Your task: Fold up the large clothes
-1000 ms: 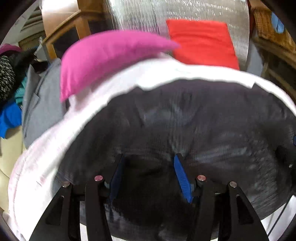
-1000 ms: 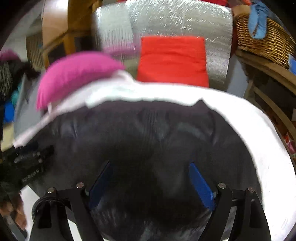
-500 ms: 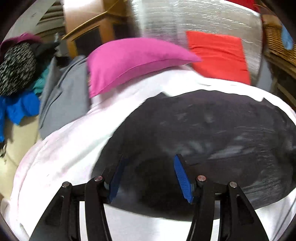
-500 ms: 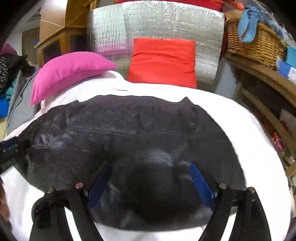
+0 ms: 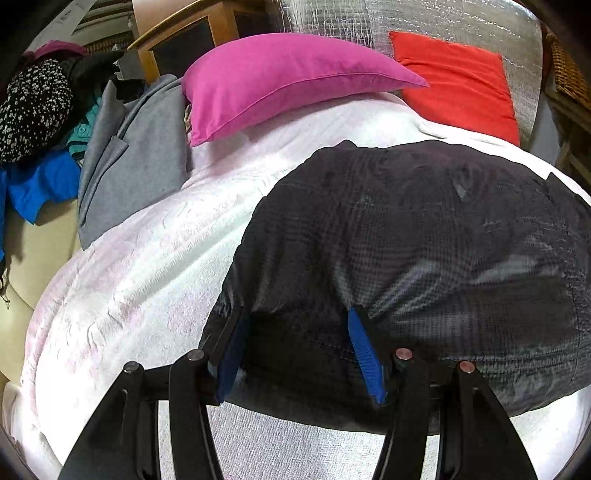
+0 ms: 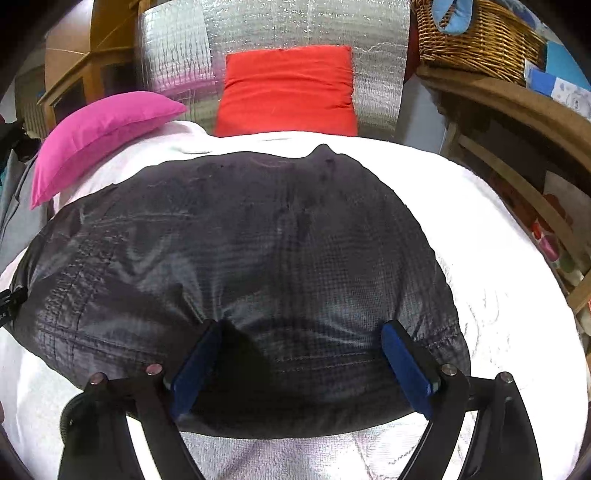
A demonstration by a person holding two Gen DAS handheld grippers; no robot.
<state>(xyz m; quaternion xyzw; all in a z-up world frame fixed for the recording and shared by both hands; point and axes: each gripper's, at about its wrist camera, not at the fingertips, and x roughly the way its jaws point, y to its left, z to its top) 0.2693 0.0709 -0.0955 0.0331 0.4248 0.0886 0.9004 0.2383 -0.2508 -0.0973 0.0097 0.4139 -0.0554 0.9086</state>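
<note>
A large dark grey checked garment (image 5: 424, 240) lies spread flat on a white bed cover (image 5: 140, 280). It also shows in the right wrist view (image 6: 240, 258). My left gripper (image 5: 299, 332) is open over the garment's near left edge, its blue pads either side of the hem. My right gripper (image 6: 301, 350) is open wide over the near right part of the garment. Neither holds cloth.
A pink pillow (image 5: 280, 85) and a red cushion (image 5: 458, 81) lie at the bed's far end against a silver foil panel (image 6: 295, 26). A grey jacket (image 5: 125, 155) and piled clothes (image 5: 33, 110) lie left. A wicker basket (image 6: 476, 37) sits on a wooden shelf at right.
Both grippers have drawn back toward the near edge of the bed. The garment has settled flat on the cover, and more white cover shows around it.
</note>
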